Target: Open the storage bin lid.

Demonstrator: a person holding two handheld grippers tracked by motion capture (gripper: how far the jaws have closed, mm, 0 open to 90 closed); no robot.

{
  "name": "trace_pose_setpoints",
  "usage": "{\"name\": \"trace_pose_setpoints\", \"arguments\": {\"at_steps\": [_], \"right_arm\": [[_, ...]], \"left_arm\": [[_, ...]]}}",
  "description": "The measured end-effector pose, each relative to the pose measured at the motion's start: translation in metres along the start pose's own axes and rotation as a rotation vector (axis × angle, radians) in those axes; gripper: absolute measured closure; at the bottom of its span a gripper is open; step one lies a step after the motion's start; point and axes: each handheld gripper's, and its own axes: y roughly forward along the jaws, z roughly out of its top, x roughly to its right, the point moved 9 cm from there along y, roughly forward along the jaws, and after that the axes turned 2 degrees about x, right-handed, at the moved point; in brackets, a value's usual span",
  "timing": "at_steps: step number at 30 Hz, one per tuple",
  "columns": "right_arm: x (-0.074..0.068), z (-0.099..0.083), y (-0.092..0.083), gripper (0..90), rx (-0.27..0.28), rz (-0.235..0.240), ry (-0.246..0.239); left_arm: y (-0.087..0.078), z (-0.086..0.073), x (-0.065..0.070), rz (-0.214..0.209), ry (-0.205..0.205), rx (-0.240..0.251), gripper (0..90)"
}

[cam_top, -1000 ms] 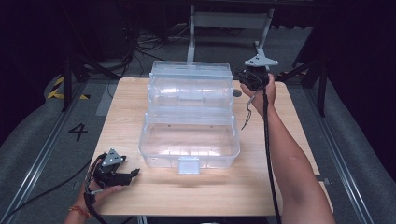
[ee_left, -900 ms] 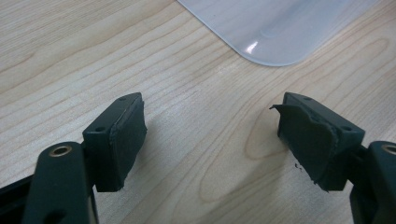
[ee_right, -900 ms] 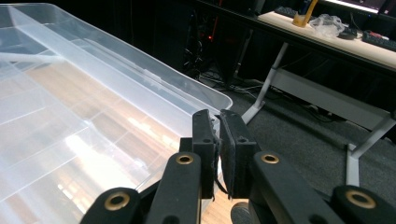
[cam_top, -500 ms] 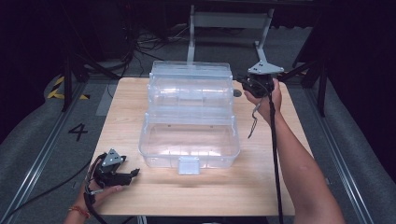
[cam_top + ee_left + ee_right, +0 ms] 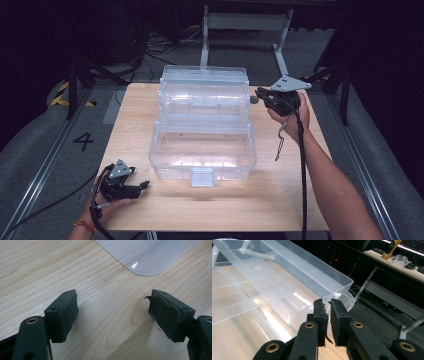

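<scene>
Clear plastic box [image 5: 202,127], wooden table [image 5: 280,195] — floor marking "4" [image 5: 83,141]

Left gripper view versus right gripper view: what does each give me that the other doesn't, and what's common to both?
Left gripper view alone: the left gripper low over bare wooden table, jaws wide apart, one pad torn, and a rounded corner of the clear plastic box.

Right gripper view alone: the right gripper, jaws nearly shut with nothing visible between, beside the box's upper trays, plus a dark background desk.

Shared: the box and table.
</scene>
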Motion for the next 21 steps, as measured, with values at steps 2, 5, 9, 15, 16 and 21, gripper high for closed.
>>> {"name": "trace_pose_setpoints", "arguments": {"at_steps": [2, 5, 9, 15, 16, 21], "right_arm": [[-0.003, -0.003, -0.004, 83.1, -0.003, 0.006, -0.005], [-0.006, -0.006, -0.010, 83.0, -0.004, 0.017, -0.015], [-0.009, -0.011, -0.018, 82.6, -0.005, 0.025, -0.019], [-0.012, -0.022, -0.029, 81.3, -0.021, 0.034, -0.028], [-0.012, -0.023, -0.030, 81.1, -0.020, 0.034, -0.032], [-0.013, -0.032, -0.040, 80.1, -0.026, 0.043, -0.037]], "left_arm": [[0.000, 0.000, 0.000, 0.000, -0.001, 0.000, 23.9], [0.000, 0.000, 0.000, 0.000, 0.000, 0.000, 23.9], [0.000, 0.000, 0.000, 0.000, 0.000, 0.000, 23.9], [0.000, 0.000, 0.000, -0.001, -0.006, 0.001, 23.8], [0.000, 0.000, 0.000, 0.000, -0.001, 0.000, 23.9], [0.000, 0.000, 0.000, 0.000, 0.000, 0.000, 23.9]]}}
